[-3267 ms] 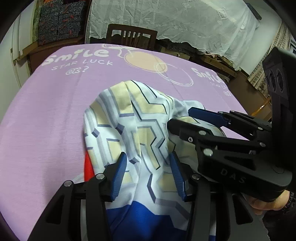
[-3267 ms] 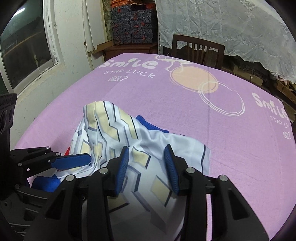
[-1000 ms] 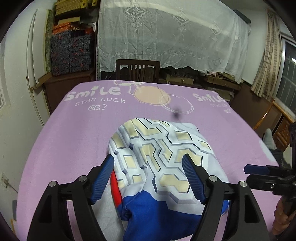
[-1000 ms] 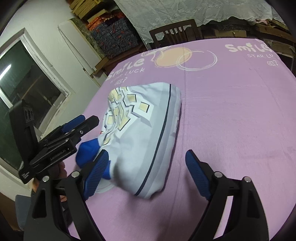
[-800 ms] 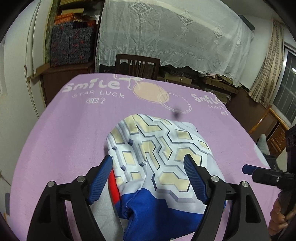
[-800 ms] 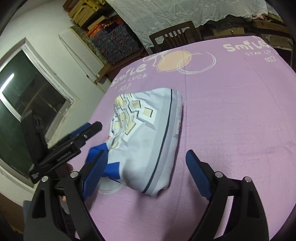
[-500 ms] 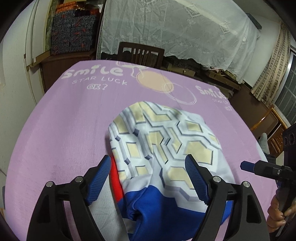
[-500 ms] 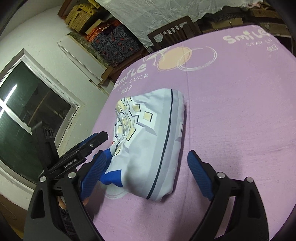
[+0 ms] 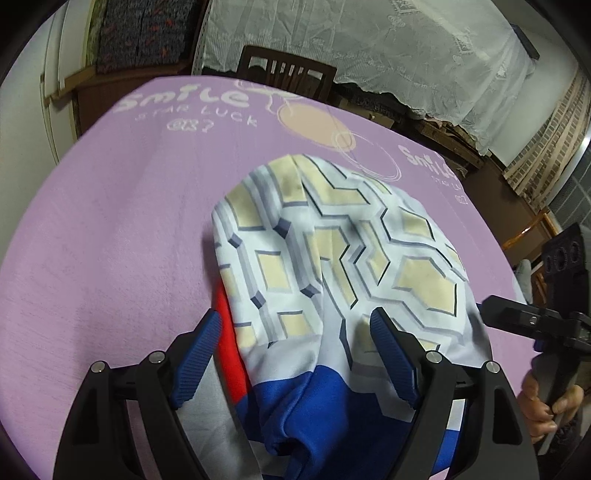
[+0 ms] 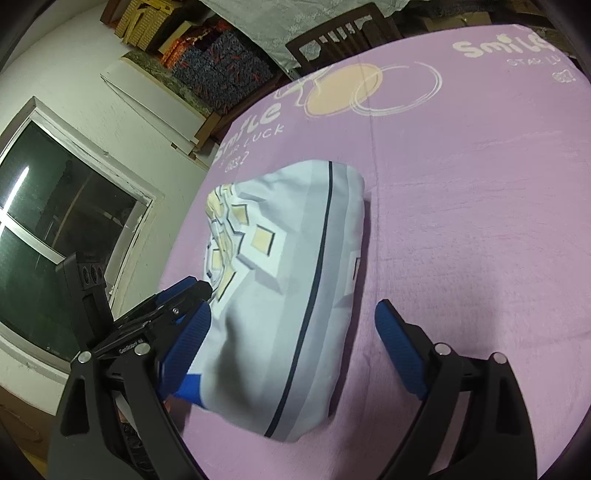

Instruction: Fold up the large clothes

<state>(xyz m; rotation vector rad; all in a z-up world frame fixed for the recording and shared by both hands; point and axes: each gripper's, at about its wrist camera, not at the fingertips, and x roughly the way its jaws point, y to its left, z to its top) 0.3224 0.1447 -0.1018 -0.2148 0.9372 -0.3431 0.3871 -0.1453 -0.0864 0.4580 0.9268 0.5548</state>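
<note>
Lying folded on the purple cloth (image 9: 110, 229), the hexagon-print garment (image 9: 332, 251) sits between both wide-apart grippers.

Home storeroom: wooden chair (image 9: 286, 75), lace-draped furniture (image 9: 369, 48), stacked boxes (image 10: 155, 18), window (image 10: 55, 221)

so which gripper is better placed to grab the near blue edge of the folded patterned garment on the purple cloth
Left, probably. The left gripper stands open straddling the folded white, yellow and blue patterned garment right above its blue edge. The right gripper is open beside the garment's plain side, one pad over bare purple cloth.
</note>
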